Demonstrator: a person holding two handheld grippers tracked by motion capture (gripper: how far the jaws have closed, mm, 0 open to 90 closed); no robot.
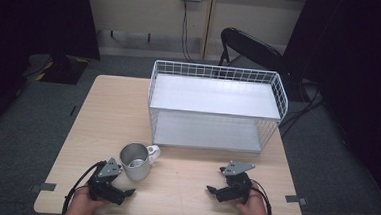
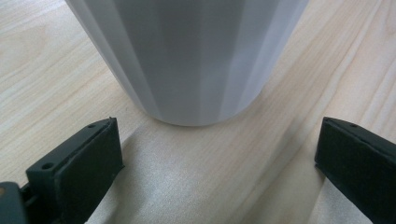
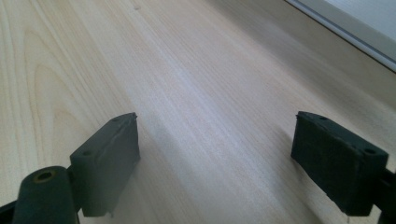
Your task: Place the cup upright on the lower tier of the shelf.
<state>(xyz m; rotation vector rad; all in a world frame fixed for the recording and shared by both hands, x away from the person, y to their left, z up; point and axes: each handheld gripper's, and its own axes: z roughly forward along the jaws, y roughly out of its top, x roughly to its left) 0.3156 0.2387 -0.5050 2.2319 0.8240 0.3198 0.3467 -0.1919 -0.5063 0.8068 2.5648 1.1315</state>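
Observation:
A grey metal mug with a white handle stands upright on the wooden table, in front of the rack's left end. My left gripper is open just behind and to the left of the mug. In the left gripper view the mug's wall rises right beyond the gripper, whose jaws are spread wide and hold nothing. My right gripper rests open near the table's front right, pointing left. Bare wood lies between its jaws in the right gripper view.
A white wire rack with two flat shelves stands at the back middle of the table; its pale lower edge shows in the right gripper view. A black chair stands behind the table. Bare wood lies between the two grippers.

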